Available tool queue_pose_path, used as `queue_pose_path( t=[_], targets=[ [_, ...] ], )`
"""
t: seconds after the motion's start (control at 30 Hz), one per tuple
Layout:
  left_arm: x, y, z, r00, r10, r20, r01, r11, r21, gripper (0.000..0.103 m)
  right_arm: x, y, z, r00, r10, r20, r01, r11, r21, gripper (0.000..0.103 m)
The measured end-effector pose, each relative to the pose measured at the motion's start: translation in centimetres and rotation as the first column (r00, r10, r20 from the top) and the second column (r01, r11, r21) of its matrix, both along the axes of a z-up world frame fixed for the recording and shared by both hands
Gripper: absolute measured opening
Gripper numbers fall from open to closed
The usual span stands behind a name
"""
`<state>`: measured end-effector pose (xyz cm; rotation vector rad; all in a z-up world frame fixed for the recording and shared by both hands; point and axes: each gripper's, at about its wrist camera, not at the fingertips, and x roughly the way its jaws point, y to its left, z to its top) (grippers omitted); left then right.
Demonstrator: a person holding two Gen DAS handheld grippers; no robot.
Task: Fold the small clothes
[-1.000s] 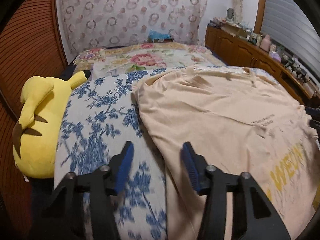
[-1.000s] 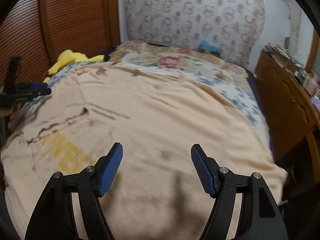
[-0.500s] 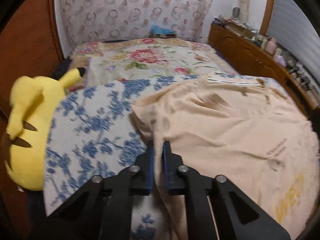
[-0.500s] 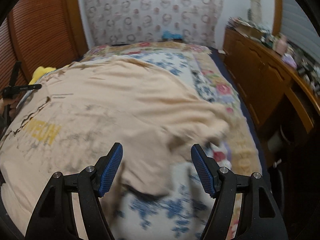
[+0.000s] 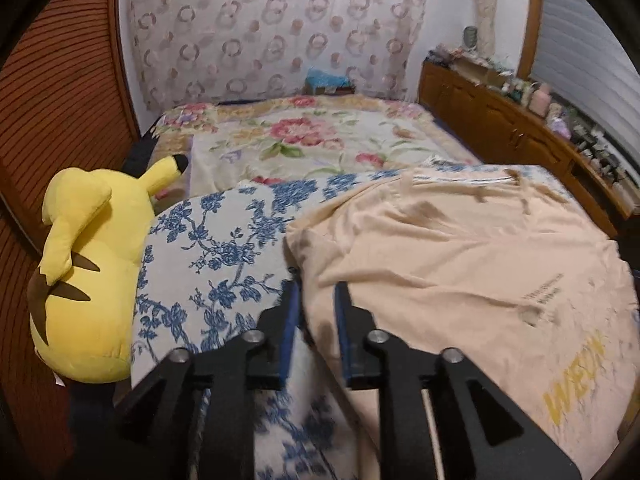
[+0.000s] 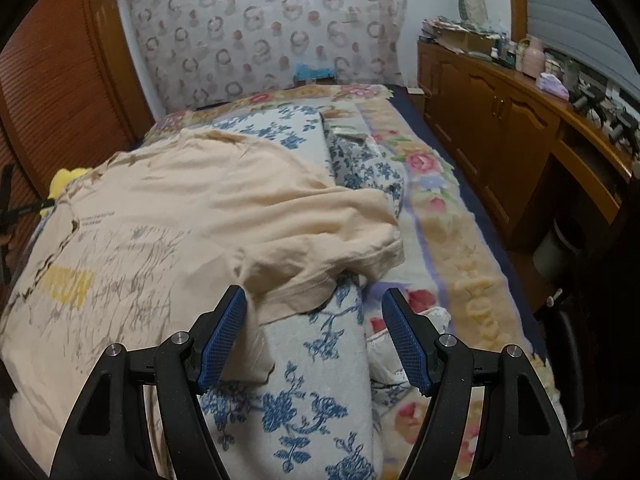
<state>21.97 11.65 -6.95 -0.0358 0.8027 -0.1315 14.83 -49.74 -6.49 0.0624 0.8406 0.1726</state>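
Observation:
A peach T-shirt (image 5: 460,264) with yellow lettering lies spread on the bed over a blue-flowered white quilt (image 5: 216,248). My left gripper (image 5: 316,300) is shut on the T-shirt's left sleeve edge, with cloth pinched between the blue pads. In the right wrist view the same T-shirt (image 6: 180,216) fills the left half; its right sleeve (image 6: 332,248) lies bunched just beyond my right gripper (image 6: 314,316). The right gripper is open and holds nothing, its left pad brushing the shirt's edge.
A yellow plush toy (image 5: 84,280) lies at the bed's left edge by a slatted wooden wall. A rose-patterned blanket (image 5: 304,140) covers the far bed. A wooden cabinet (image 6: 512,136) with clutter runs along the right side, across a narrow aisle.
My left gripper closed on the shirt's left sleeve edge and holds it. My right gripper stayed open and swung right, from over the shirt's middle to its right sleeve.

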Motion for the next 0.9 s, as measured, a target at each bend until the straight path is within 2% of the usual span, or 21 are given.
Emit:
queue_pose_path(
  t=[0.03,0.1,0.13,0.23,0.37,0.47,0.5,0.53,0.7,0.77,0.83,0.9],
  targets=[
    [-0.6,-0.1,0.3,1.0,-0.01,0.011,0.01,1.0,-0.012,0.034,0.3,-0.2,-0.1,1.0,-0.006,-0.001,0.006,1.0,0.005,0.073],
    [-1.8,-0.4,0.5,0.999,-0.027,0.018,0.028,0.999,-0.047,0.045,0.9,-0.3,-0.3,1.0,-0.015,-0.01,0.015,1.0,0.008,0.072],
    [-2.2,-0.4,0.4,0.999,-0.028,0.018,0.029,0.998,-0.061,0.057,1.1,-0.4,-0.4,1.0,-0.018,-0.013,0.018,1.0,0.008,0.072],
    [-3.5,-1.3,0.0,0.998,-0.059,0.011,0.059,0.994,-0.092,0.057,2.0,-0.6,-0.9,0.999,-0.023,-0.031,0.024,0.999,0.026,0.07],
    [-4.4,-3.2,-0.7,0.996,-0.087,-0.011,0.086,0.994,-0.064,0.057,2.6,-0.7,-1.2,0.999,-0.017,-0.041,0.019,0.999,0.032,0.064],
    [-5.1,-4.7,-1.3,0.992,-0.121,-0.029,0.119,0.992,-0.052,0.057,2.9,-0.5,-1.3,0.999,0.009,-0.053,-0.008,0.999,0.031,0.048],
    [-5.4,-5.3,-1.6,0.991,-0.128,-0.035,0.127,0.991,-0.037,0.057,3.0,-0.2,-1.4,0.998,0.025,-0.058,-0.024,1.0,0.019,0.038],
    [-5.7,-5.8,-1.9,0.991,-0.13,-0.042,0.129,0.991,-0.02,0.057,2.9,0.1,-1.5,0.998,0.038,-0.057,-0.038,0.999,-0.002,0.032],
    [-6.5,-8.0,-3.2,0.985,-0.159,-0.061,0.163,0.984,0.07,0.057,2.6,1.3,-1.2,0.998,0.051,-0.034,-0.054,0.994,-0.099,0.026],
    [-6.6,-8.3,-3.2,0.984,-0.164,-0.065,0.169,0.983,0.067,0.057,2.6,1.4,-1.2,0.998,0.05,-0.029,-0.053,0.992,-0.118,0.021],
    [-6.6,-8.3,-3.2,0.985,-0.163,-0.063,0.167,0.984,0.069,0.058,2.6,1.3,-1.1,0.998,0.05,-0.023,-0.053,0.991,-0.121,0.01],
    [-6.6,-8.4,-3.2,0.985,-0.162,-0.065,0.166,0.984,0.061,0.058,2.6,1.2,-0.8,0.998,0.061,-0.01,-0.062,0.993,-0.104,0.007]
  ],
)
